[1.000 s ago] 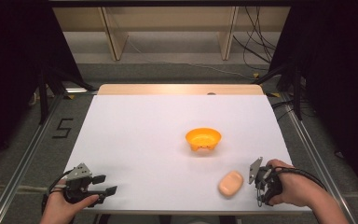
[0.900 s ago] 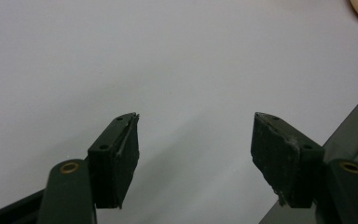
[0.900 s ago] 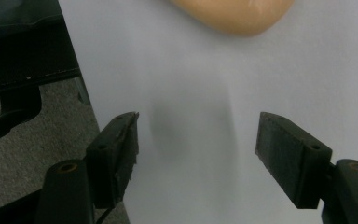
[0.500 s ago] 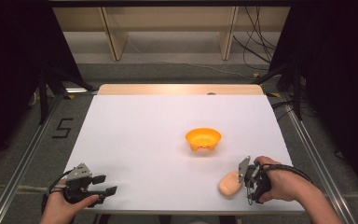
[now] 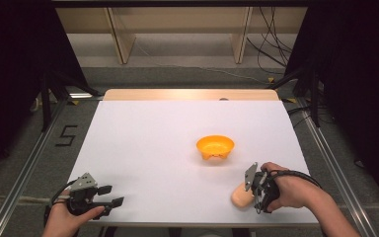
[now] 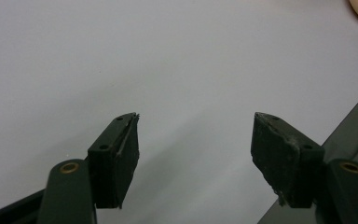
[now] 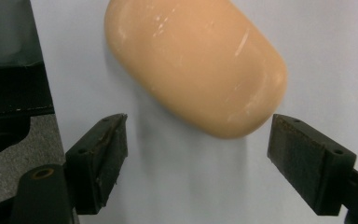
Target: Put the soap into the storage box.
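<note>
1. Peach-coloured and smooth, a rounded bread roll (image 5: 241, 195) lies near the table's (image 5: 143, 138) near right edge, just left of the right gripper (image 5: 254, 183).
2. The right hand (image 5: 288, 190) reaches in from the right, pointing its gripper leftward at the roll.
3. In the right gripper view the jaws stand wide apart, the roll (image 7: 196, 63) just ahead of them, untouched.
4. The left gripper (image 5: 109, 196) rests at the near left corner, jaws spread over bare white table (image 6: 121, 56).
5. An orange bowl (image 5: 215, 147) sits farther back, right of centre.
6. From above, the right gripper partly covers the roll's right end.
</note>
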A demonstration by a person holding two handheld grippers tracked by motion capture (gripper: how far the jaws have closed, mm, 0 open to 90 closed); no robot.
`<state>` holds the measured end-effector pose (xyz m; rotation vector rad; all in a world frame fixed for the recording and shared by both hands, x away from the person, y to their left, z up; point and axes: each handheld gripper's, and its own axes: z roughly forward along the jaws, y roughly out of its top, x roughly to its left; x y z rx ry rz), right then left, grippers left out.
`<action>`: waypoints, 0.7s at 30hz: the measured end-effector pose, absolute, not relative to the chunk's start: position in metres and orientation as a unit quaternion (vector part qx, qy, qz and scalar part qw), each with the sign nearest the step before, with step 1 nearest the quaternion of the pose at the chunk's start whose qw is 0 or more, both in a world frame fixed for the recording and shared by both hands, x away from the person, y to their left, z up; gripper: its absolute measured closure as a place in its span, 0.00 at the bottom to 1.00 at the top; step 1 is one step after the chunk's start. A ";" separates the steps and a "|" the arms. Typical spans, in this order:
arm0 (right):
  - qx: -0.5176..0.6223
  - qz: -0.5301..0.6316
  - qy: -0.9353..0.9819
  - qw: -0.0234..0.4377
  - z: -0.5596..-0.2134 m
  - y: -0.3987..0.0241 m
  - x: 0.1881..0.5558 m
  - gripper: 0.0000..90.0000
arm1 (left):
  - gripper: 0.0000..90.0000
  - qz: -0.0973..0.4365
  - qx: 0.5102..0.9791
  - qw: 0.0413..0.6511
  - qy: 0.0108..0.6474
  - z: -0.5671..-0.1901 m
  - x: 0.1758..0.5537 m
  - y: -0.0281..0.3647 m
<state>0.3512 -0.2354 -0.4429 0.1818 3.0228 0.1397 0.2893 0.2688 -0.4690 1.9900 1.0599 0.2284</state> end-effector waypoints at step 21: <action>0.049 0.036 0.997 0.044 -0.449 -0.214 0.360 0.21 | 0.36 0.090 0.794 0.425 0.424 -0.469 0.290 0.269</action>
